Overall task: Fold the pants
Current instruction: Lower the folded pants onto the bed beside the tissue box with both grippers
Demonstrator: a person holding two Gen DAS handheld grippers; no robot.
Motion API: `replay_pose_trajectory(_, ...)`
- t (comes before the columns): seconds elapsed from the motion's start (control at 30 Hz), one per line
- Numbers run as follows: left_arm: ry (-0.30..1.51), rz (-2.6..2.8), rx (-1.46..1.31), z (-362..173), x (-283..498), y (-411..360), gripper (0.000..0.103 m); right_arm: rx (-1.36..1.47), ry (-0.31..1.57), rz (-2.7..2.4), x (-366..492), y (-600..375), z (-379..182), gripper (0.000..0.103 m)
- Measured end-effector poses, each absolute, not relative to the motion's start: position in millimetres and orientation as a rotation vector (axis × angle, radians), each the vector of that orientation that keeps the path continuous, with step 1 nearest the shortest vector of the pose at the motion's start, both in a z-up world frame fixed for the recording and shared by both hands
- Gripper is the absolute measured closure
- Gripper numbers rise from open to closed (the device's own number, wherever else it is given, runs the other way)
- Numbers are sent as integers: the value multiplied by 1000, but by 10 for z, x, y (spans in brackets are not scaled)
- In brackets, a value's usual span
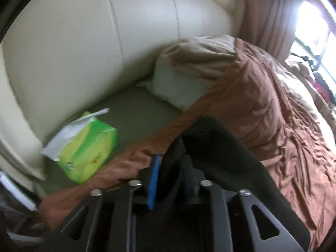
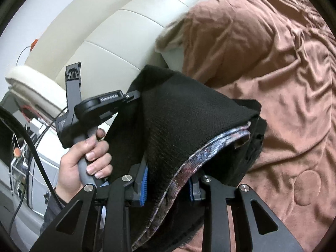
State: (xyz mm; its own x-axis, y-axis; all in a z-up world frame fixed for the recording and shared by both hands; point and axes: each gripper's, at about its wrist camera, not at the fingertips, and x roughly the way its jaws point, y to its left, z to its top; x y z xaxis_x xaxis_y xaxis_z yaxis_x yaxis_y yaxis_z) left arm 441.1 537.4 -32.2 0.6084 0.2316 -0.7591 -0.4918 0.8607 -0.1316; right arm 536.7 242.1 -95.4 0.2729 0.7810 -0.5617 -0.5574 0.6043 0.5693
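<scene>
Pants (image 2: 189, 126), black knit, are seen draped from the right gripper (image 2: 168, 187), its jaws narrowed on the fabric, stretching toward ten o'clock to the left gripper (image 1: 171, 174), jaws part open, cloth loose between them, above a brown bedspread (image 2: 283, 84), cream headboard (image 1: 84, 52) beyond

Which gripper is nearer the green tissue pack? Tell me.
Left. The left gripper is beside the tissue pack; the right gripper is farther off, over the blanket.
</scene>
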Motion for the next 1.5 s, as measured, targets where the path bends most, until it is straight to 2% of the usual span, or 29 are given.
replay_pose_trajectory(0.07, 792, 409, -366, -250, 4294, 5405, 46, 293, 932, 926, 5395, 2427, -977, 78)
replay_pose_trajectory(0.1, 779, 405, -357, -204, 4218, 5407, 45, 300, 938, 930, 5443, 2427, -985, 78)
replay_pose_trajectory(0.23, 788, 400, -345, -134, 3944, 5402, 45, 319, 967, 948, 5523, 2424, -1001, 77)
replay_pose_trajectory(0.43, 788, 348, -382, -198, 3469, 5254, 45, 425, 1058, 968, 5761, 2362, -1093, 65)
replay_pose_trajectory(0.57, 778, 311, -435, -321, 3168, 5112, 45, 530, 1103, 983, 6000, 2285, -1193, 64)
replay_pose_trajectory(0.77, 811, 276, -433, -522, 2873, 4860, 45, 393, 951, 869, 6210, 2101, -836, 64)
replay_pose_trajectory(1.07, 778, 289, -412, -381, 2559, 4788, 45, 215, 766, 791, 6092, 1773, -336, 64)
replay_pose_trajectory(1.5, 759, 384, -362, -406, 2538, 5121, 45, -104, 700, 964, 5500, 2291, -575, 64)
